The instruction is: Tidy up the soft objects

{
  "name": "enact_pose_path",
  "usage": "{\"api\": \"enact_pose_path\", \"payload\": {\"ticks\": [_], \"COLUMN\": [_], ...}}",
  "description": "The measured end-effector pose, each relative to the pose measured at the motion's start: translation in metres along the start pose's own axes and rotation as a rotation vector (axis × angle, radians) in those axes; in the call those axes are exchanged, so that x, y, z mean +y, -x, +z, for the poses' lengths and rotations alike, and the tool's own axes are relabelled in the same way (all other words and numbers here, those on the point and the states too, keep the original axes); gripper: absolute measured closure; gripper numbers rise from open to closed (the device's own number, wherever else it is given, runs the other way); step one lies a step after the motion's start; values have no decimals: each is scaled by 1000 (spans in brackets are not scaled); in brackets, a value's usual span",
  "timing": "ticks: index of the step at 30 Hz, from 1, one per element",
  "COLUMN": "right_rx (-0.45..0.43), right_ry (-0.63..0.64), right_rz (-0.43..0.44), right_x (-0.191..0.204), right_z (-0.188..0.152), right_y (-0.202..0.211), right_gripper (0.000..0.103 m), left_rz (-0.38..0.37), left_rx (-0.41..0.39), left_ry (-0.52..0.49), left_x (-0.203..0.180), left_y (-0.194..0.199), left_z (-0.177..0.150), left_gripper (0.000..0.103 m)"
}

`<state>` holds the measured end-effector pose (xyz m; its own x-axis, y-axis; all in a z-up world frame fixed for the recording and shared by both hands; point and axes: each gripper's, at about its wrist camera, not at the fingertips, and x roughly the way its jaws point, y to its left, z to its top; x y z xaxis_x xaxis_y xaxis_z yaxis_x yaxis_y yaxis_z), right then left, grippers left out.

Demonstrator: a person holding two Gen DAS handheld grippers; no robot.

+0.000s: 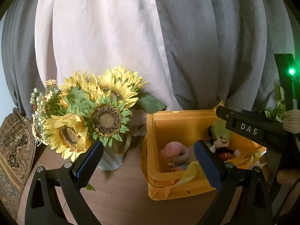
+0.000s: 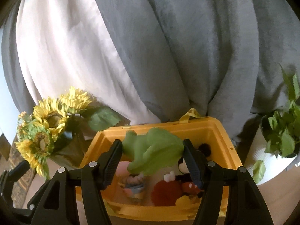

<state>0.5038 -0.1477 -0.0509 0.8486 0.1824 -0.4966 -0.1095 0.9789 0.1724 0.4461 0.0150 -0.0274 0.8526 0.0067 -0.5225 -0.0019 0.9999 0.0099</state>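
A yellow plastic bin [image 1: 168,120] stands on the wooden table, also in the right wrist view [image 2: 223,142]. Inside lie a Mickey Mouse plush [image 1: 224,146], a pink soft toy [image 1: 173,148] and other soft toys. My right gripper [image 2: 152,150] is shut on a green soft toy [image 2: 155,150] and holds it above the bin's opening; Mickey [image 2: 184,168] lies under it. The right gripper's body [image 1: 249,129] reaches over the bin in the left wrist view. My left gripper [image 1: 148,161] is open and empty, in front of the bin's left corner.
A vase of artificial sunflowers [image 1: 90,116] stands left of the bin. A green potted plant [image 2: 283,136] in a white pot stands at the right. Grey and white curtains hang behind. A patterned cloth [image 1: 13,150] lies at the far left.
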Motion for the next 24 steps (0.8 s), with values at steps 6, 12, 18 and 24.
{"api": "enact_pose_path", "payload": {"ticks": [6, 12, 18, 24], "right_rx": [-7, -10, -29, -58], "right_ry": [23, 17, 20, -3], "right_rz": [3, 5, -33, -84], "right_x": [4, 7, 9, 8], "right_z": [2, -1, -14, -32], "right_y": [2, 20, 55, 97], "right_gripper": [29, 28, 28, 21], "left_rz": [5, 8, 1, -18], "left_rx": [-1, -23, -44, -82], "left_ry": [14, 33, 43, 19], "left_x": [4, 10, 15, 15], "left_y": [6, 26, 52, 88], "left_z": [-2, -4, -9, -18], "left_gripper": [4, 4, 4, 3]}}
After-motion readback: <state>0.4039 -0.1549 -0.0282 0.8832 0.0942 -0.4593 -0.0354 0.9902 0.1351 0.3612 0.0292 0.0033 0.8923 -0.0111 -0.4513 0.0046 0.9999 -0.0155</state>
